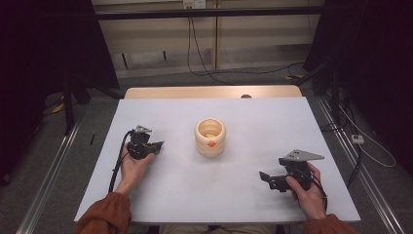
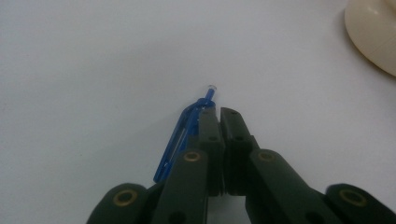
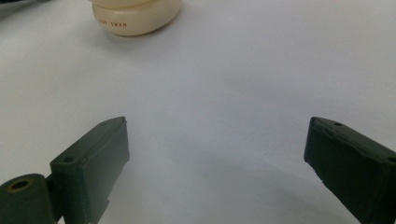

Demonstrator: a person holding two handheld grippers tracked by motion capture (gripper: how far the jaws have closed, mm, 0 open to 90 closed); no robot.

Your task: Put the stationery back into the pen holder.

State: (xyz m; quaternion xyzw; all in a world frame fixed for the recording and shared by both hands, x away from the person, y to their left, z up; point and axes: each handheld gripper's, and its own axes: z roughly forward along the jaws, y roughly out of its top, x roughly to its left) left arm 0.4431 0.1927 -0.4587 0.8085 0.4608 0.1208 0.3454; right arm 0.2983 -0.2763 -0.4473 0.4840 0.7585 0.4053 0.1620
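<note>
- Holding a thin blue pen [image 2: 184, 135], the left gripper [image 2: 218, 112] has its two black jaws pressed almost fully together; the pen lies along the outer side of one jaw, so I cannot tell for sure whether the pads clamp it or it is only caught beside them.
- The clear tip of the pen sticks out just past the jaw ends and points toward the white table [image 2: 93, 56].
- In the high view the left gripper [image 1: 158, 145] sits over the left part of the table [image 1: 253, 190], held by the person's left hand [image 1: 134, 168], and its jaws point to the right, toward the cream pot [image 1: 210, 138].
- The pot stands upright near the middle of the table, between the two grippers and a little farther from the person; it has a ribbed wall, an open mouth and a small orange-red spot on its front side.
- The pot's edge is near the upper right corner of the left gripper view [image 2: 373, 37], apart from the jaws.
- The right gripper [image 1: 265, 179] is held by the right hand [image 1: 307, 192] over the right front part of the table, well apart from the pot.
- Its jaws stand wide apart in the right gripper view [image 3: 217, 140], with only bare table between them, and the base of the pot [image 3: 135, 18] is farther off at the top.
</note>
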